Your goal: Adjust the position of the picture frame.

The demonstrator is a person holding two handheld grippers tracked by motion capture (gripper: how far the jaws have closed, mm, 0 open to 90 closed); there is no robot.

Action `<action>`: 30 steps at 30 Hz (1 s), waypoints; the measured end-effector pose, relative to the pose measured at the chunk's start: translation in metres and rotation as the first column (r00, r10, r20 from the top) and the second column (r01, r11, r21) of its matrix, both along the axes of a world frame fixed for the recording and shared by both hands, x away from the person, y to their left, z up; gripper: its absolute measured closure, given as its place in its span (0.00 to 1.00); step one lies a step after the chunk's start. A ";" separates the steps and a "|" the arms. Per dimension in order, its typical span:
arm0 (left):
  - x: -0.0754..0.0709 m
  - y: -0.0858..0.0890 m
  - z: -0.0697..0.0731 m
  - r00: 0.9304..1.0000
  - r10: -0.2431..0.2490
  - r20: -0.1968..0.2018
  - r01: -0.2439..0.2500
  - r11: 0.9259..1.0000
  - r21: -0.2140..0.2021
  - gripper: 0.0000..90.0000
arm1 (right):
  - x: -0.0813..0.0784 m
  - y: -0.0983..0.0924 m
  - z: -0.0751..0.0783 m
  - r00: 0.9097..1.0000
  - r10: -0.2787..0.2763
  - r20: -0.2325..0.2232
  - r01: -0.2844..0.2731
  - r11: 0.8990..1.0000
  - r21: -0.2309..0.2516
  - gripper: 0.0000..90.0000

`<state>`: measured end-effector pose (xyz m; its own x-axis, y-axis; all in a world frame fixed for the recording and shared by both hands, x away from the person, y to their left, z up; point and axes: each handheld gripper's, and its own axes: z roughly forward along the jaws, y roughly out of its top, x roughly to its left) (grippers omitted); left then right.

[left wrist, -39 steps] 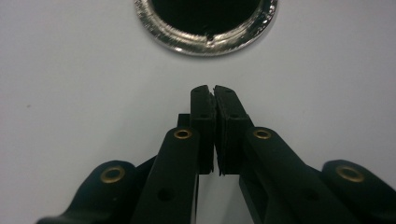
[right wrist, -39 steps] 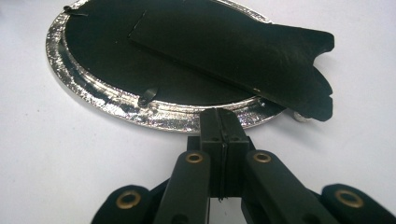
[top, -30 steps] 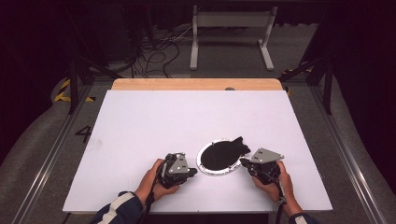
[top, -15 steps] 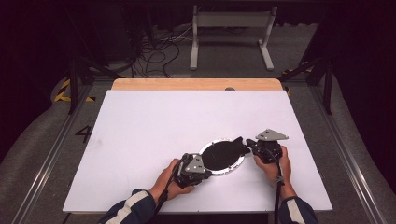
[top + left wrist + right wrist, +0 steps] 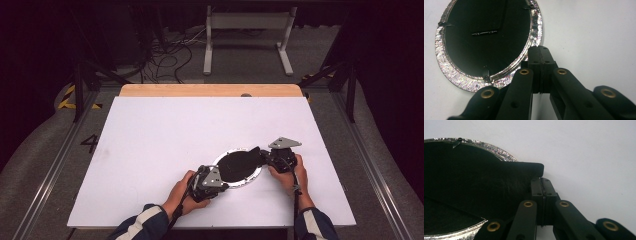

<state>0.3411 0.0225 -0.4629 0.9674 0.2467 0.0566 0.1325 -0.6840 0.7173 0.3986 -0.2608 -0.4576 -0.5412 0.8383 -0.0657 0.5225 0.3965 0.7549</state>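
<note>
An oval picture frame [image 5: 239, 167] lies face down on the white table [image 5: 165, 135], with its black back up inside a silver rim [image 5: 534, 32]. A black stand flap [image 5: 521, 170] sticks out over the rim at the frame's far right. My left gripper [image 5: 221, 184] is shut, and its tip [image 5: 539, 50] rests against the near rim with nothing between the jaws. At the right, my right gripper [image 5: 266, 156] is also shut. Its tip [image 5: 542, 181] sits just under the end of the flap.
A wooden strip [image 5: 210, 90] runs along the table's far edge. Beyond it, cables [image 5: 170, 52] lie on the floor beside a metal stand [image 5: 247, 35]. Metal rails [image 5: 50, 170] flank the table on both sides.
My left gripper has moved right up to the frame's near rim. My right gripper has moved away from me and a little left, up to the stand flap.
</note>
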 end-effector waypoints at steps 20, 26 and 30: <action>0.024 0.030 0.001 0.994 0.113 -0.009 -0.113 0.994 0.010 1.00 | -0.011 0.000 0.004 0.994 0.091 -0.068 -0.090 0.996 0.008 1.00; 0.030 0.037 0.001 0.991 0.136 -0.017 -0.136 0.991 0.004 1.00 | -0.018 0.004 0.004 0.993 0.110 -0.050 -0.111 0.994 -0.016 1.00; 0.033 0.041 0.001 0.989 0.146 -0.016 -0.146 0.989 0.006 1.00 | -0.021 0.005 0.004 0.991 0.121 -0.058 -0.122 0.993 -0.006 1.00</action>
